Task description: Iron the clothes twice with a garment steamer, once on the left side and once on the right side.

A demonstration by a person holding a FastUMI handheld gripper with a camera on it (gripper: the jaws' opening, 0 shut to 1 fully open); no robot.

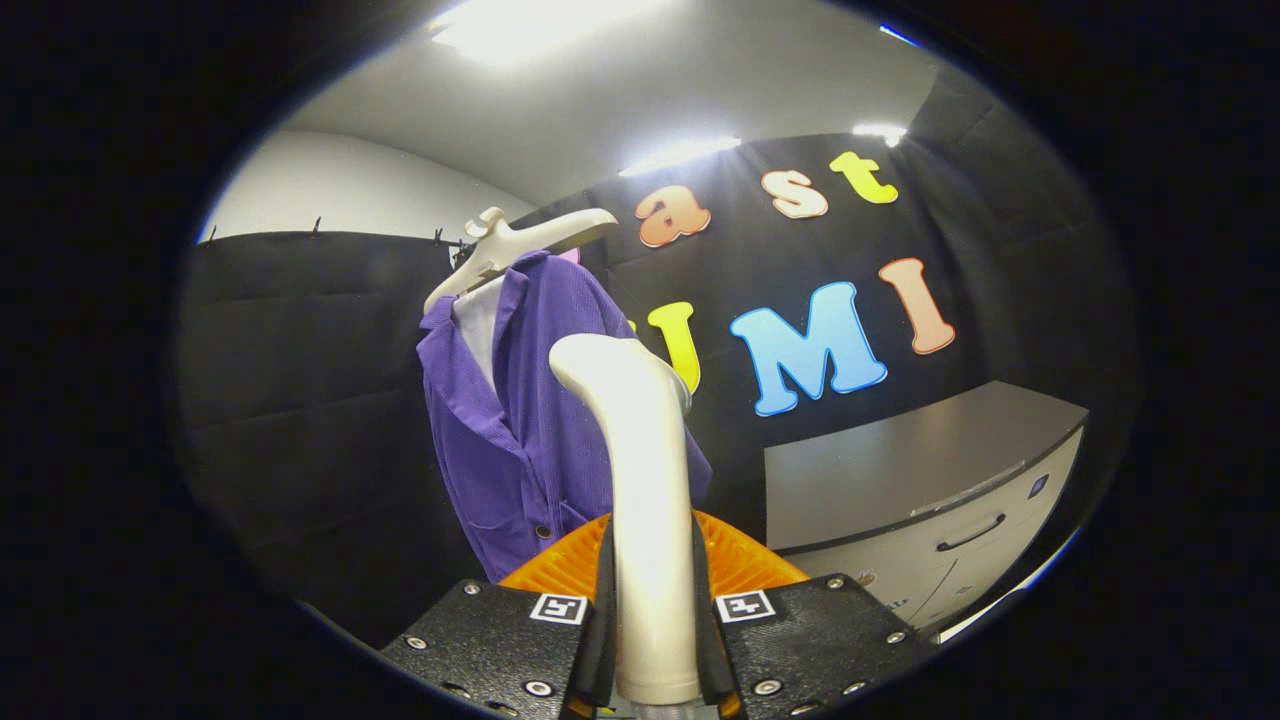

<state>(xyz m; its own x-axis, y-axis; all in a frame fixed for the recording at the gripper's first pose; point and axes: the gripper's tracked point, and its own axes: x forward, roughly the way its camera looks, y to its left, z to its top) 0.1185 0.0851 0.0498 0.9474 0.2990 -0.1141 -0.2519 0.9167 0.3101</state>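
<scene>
My gripper [652, 600] is shut on the white handle of the garment steamer [640, 440], which rises between the fingers and curves at its top toward the clothes. A purple shirt [530, 400] over a white inner layer hangs on a pale hanger [520, 245] just beyond the steamer head. The steamer's head sits close to the shirt's right front panel, about mid-height; whether it touches the fabric I cannot tell. The shirt's lower hem is hidden behind the fingers.
A grey-topped white cabinet [930, 480] with a drawer handle stands to the right of the shirt. Black cloth walls close in behind and to the left. Ceiling lights glare above.
</scene>
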